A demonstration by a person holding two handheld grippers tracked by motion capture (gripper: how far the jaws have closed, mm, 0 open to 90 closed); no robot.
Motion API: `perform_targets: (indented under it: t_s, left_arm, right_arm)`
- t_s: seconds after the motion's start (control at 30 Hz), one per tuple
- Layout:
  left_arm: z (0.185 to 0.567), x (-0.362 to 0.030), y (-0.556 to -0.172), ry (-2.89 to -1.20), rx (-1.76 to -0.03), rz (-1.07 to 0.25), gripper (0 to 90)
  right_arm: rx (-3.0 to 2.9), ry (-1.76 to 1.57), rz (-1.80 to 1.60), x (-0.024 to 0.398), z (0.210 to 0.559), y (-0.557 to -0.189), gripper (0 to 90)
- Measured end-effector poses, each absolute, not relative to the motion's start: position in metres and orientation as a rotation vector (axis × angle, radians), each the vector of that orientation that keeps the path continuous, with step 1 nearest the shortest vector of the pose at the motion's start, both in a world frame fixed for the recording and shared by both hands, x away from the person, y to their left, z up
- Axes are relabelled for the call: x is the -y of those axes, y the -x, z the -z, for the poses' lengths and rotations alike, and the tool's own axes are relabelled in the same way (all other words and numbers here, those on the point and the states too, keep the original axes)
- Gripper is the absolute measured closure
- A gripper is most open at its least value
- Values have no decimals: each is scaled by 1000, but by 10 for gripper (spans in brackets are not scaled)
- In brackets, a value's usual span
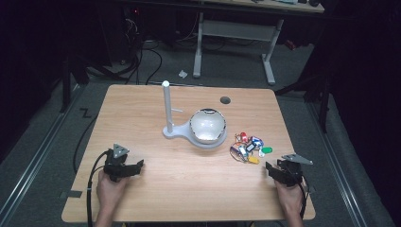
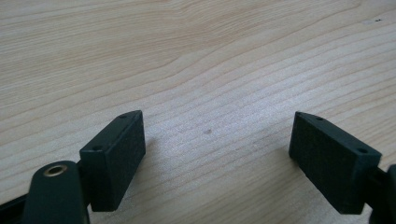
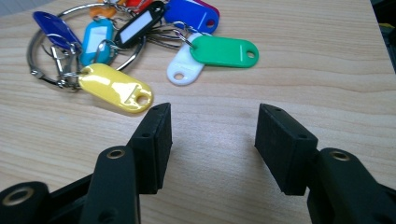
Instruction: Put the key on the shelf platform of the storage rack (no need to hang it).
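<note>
Right hand-held gripper [image 3: 212, 128] rests low over the bench [image 1: 156, 189], jaws standing wide apart with bare wood between them, nothing gripped. In the high view it [image 1: 272, 169] sits at the near right part of the bench, held by the person's right hand [image 1: 289, 198].

Landmark: the bunch of key tags [image 3: 135, 46]. It lies flat on the bench just ahead of the right gripper's jaw tips, not touching them. Yellow tag [image 3: 116, 88] is the nearest piece, just off the tip of the left-hand jaw in the right gripper view. Green tag [image 3: 224, 51] and white tag [image 3: 183, 71] lie beyond it, overlapping; blue tags, a black-framed label tag and a metal ring [image 3: 37, 60] make up the far side of the bunch.

Left hand-held gripper [image 2: 217, 135] also open wide, empty, over plain wood. In the high view it [image 1: 139, 165] sits well away from the key tags [image 1: 248, 147], across the near edge, in the left hand [image 1: 111, 187].

Beyond the key tags, toward bench centre: a white stand with upright post [image 1: 166, 106] and a shiny bowl-like dish [image 1: 207, 125] on its base, near the bunch but apart from it. A small dark round cap [image 1: 225, 100] lies farther back.
</note>
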State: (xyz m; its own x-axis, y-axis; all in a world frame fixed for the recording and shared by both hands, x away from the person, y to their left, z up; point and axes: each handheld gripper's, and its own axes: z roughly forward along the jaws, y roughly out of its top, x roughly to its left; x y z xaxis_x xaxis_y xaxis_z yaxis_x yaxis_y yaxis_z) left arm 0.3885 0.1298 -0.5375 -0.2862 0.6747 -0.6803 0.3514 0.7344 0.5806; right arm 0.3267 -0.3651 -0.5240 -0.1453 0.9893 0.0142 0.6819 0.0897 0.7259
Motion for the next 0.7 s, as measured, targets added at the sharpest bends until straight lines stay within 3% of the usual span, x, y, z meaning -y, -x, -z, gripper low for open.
perform_targets:
  t_s: [0.7]
  left_arm:
    - [538,-130,-388,-791,-1899,-391,188]
  right_arm:
    - [-1962,-1521,-941,335,504,-330,506]
